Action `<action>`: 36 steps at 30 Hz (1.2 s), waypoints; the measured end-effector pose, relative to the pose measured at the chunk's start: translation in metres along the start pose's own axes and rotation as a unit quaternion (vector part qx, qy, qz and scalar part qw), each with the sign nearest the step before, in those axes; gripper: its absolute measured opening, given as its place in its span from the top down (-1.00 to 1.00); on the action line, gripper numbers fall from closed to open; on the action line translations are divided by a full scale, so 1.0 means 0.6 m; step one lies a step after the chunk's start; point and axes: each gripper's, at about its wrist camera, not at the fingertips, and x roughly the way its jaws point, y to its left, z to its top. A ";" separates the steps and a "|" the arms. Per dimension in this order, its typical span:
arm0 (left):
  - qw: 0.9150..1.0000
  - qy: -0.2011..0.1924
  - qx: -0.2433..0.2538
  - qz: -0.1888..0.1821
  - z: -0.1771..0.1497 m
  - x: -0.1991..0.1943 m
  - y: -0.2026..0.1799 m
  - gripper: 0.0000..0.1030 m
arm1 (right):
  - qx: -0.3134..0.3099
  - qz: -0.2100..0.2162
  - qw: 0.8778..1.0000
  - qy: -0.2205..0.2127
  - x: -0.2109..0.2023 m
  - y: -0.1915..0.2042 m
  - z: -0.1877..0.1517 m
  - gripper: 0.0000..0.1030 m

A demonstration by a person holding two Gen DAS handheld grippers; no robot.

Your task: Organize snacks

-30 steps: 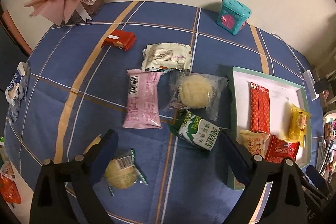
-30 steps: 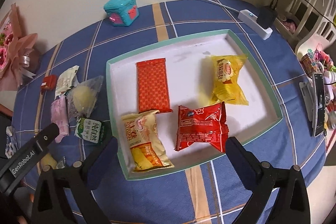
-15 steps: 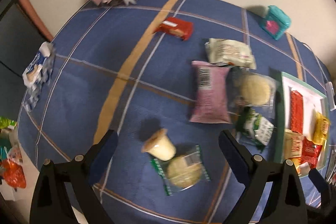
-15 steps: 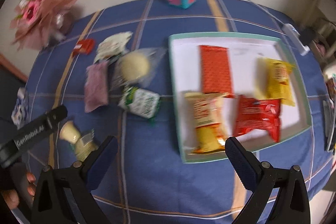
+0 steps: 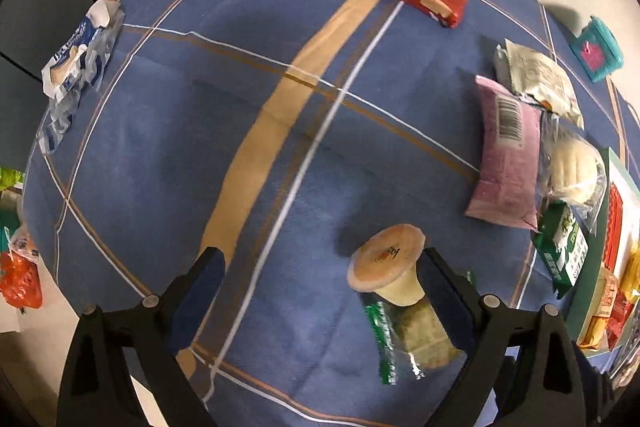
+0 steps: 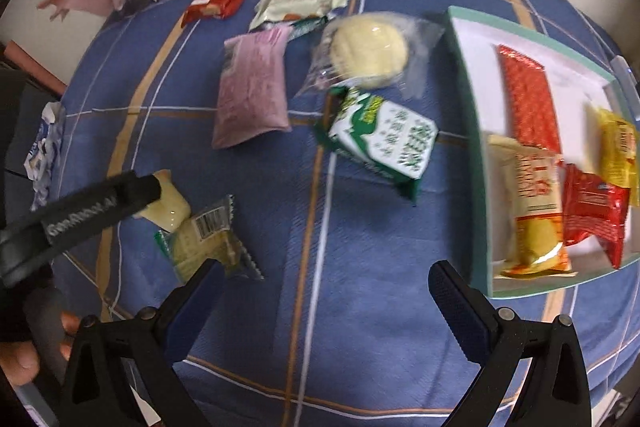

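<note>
Left gripper (image 5: 320,283) is hovering with fingers apart beside the pudding cup (image 5: 390,273) at lower centre; right gripper (image 6: 320,291) is likewise spread, gripping nothing.

Readable marks, both views:

- Black arm of the left gripper (image 6: 84,211), seen from the right wrist view: white lettering, blurred — reads roughly "GenRobot.AI".
- Pink rectangular snack pouch (image 5: 506,155): black-and-white barcode near its top edge; digits too small to read.
- Clear-and-green wrapped round pastry (image 6: 208,243): white barcode sticker, digits illegible.
- Green-and-white snack packet (image 6: 380,139): large green Chinese characters on the white panel — blurred, not legible.
- Cream plastic pudding cup with tan foil lid (image 5: 390,269): small red and dark logo on the lid, unreadable.
- Yellow-and-red packet (image 6: 534,203) in the white tray: red print, smeared.
</note>
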 end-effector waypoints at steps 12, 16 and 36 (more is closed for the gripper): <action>0.999 -0.021 -0.038 -0.017 0.008 -0.026 0.067 -0.87 | -0.052 0.025 0.998 0.003 0.028 0.085 -0.005 -1.00; 0.999 -0.015 -0.044 -0.017 0.014 -0.019 0.078 -0.87 | -0.064 0.024 0.998 0.015 0.049 0.108 -0.009 -1.00; 0.999 -0.002 -0.020 -0.042 0.018 -0.001 0.048 -0.87 | -0.020 -0.021 0.999 0.014 0.095 0.075 0.010 -1.00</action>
